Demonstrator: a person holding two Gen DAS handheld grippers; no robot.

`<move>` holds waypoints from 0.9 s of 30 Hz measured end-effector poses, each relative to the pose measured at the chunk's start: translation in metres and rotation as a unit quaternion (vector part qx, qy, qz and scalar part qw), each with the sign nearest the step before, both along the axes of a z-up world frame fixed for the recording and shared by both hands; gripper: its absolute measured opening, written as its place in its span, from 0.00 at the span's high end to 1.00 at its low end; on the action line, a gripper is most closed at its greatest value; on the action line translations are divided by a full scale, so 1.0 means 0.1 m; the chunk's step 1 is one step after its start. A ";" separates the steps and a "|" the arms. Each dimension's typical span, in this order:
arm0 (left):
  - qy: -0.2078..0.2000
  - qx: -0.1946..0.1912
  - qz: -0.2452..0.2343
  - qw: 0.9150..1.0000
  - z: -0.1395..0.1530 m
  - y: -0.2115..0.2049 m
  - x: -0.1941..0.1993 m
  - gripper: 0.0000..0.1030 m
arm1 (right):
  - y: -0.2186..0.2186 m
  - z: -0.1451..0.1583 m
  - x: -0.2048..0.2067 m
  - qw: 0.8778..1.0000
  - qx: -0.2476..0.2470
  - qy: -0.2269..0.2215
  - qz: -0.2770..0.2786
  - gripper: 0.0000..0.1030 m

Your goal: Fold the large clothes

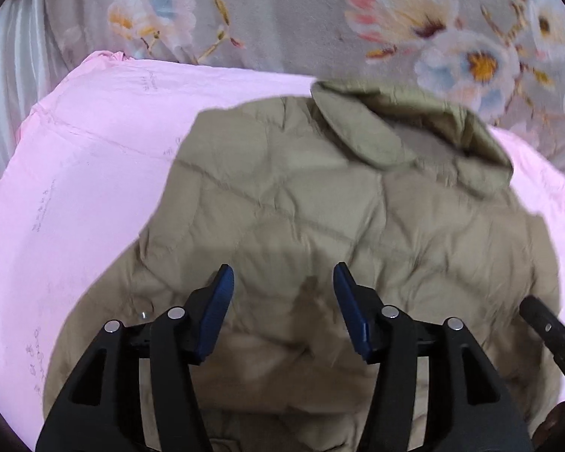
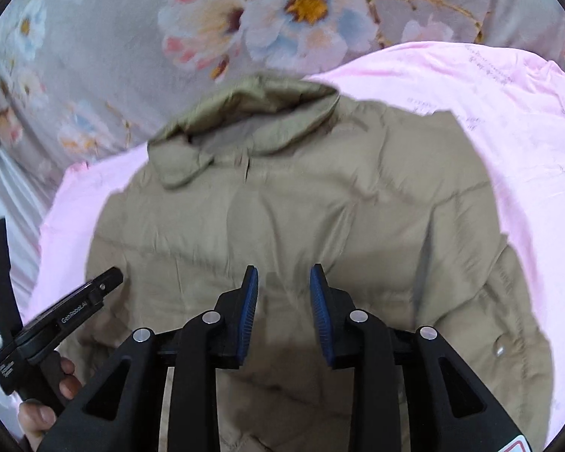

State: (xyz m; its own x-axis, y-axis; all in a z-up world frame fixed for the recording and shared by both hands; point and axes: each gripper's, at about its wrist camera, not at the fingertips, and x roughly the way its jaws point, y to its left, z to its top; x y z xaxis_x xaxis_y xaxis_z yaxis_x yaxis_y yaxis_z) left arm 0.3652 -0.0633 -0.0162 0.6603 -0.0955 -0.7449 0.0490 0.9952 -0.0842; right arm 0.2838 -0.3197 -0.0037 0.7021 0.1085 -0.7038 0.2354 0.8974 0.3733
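A khaki quilted padded jacket (image 1: pixel 282 207) lies flat on a pink sheet (image 1: pixel 86 173), its collar (image 1: pixel 361 128) at the far end. My left gripper (image 1: pixel 283 275) hovers above the jacket's lower middle, open and empty. In the right wrist view the same jacket (image 2: pixel 301 203) fills the centre with its collar (image 2: pixel 241 120) at the top. My right gripper (image 2: pixel 284 275) is open and empty above the jacket's lower body. The jacket's hem is hidden under both grippers.
A grey floral bedspread (image 1: pixel 282 11) lies beyond the pink sheet (image 2: pixel 489 86). The left gripper's body and the hand holding it (image 2: pixel 52 339) show at the lower left of the right wrist view. Part of the right gripper (image 1: pixel 553 339) shows at the left view's right edge.
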 end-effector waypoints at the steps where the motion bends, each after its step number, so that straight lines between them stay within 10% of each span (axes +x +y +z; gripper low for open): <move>1: 0.003 -0.021 0.003 1.000 0.09 0.02 0.08 0.47 | -0.09 0.06 0.05 1.000 0.017 -0.005 -0.005 0.71; 8: 0.027 -0.085 0.003 0.996 0.37 -0.16 0.74 0.47 | -0.53 0.22 0.58 0.992 0.116 -0.026 -0.034 0.50; 16: 0.078 -0.095 0.008 0.992 -0.03 -0.46 1.33 0.48 | -0.68 -0.18 1.26 0.977 0.211 -0.002 -0.046 0.50; 19: 0.065 -0.045 0.000 0.997 -0.12 -0.57 1.35 0.50 | -0.62 -0.22 1.38 0.984 0.174 0.000 -0.036 0.85; 27: 0.021 0.056 -0.017 0.998 -0.35 -0.75 1.21 0.54 | -0.32 -0.25 1.43 1.000 0.001 0.015 -0.014 0.94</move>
State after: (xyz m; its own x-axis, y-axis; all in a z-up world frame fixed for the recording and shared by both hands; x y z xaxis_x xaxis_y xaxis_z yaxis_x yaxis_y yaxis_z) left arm 0.4860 -0.1379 -0.0515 0.6261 -0.0318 -0.7791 0.0817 0.9963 0.0251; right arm 0.4267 -0.3513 -0.0287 0.6836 0.0910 -0.7241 0.2707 0.8898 0.3673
